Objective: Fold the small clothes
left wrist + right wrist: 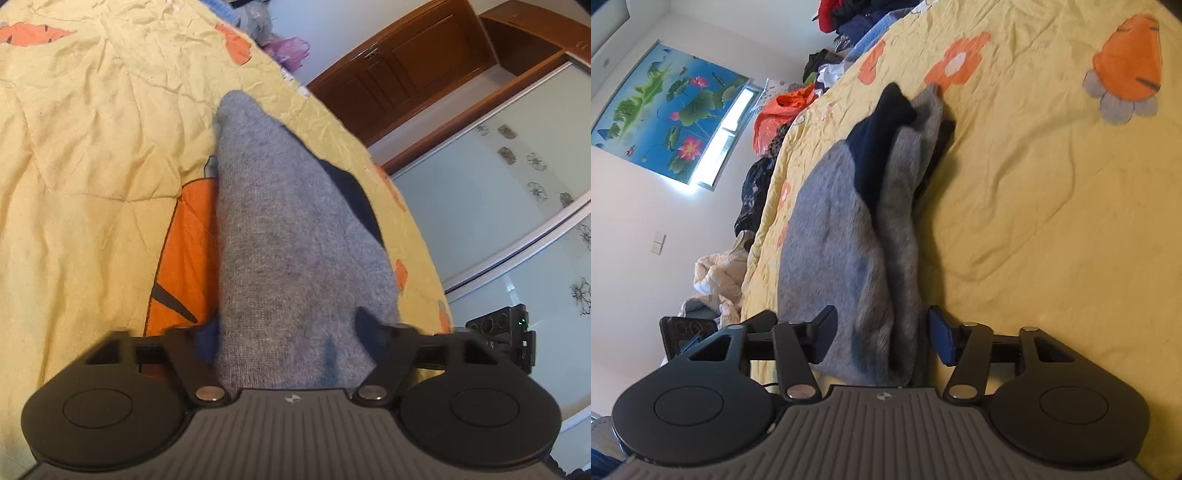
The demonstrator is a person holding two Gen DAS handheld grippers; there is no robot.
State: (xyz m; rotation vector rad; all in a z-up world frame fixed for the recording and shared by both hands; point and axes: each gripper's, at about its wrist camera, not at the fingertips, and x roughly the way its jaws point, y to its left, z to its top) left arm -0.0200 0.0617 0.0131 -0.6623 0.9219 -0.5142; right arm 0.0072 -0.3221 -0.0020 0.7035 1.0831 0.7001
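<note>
A grey knit garment (pixel 280 229) with dark navy parts lies folded on a yellow bedspread (pixel 92 166). In the left wrist view it fills the gap of my left gripper (pixel 286 332), and the jaws stand on either side of its near end, open. In the right wrist view the same garment (pixel 849 229) shows as a folded grey stack with a navy sleeve (pixel 879 140) on top. My right gripper (pixel 882 332) is open, its fingers straddling the garment's near edge without pinching it.
The bedspread (pixel 1052 221) has orange flower and carrot prints. Piles of other clothes (pixel 857 18) and an orange bag (pixel 783 114) line the far bed edge. A wooden wardrobe with sliding doors (pixel 498 184) stands beside the bed. The other gripper shows at the right edge of the left wrist view (pixel 506 339).
</note>
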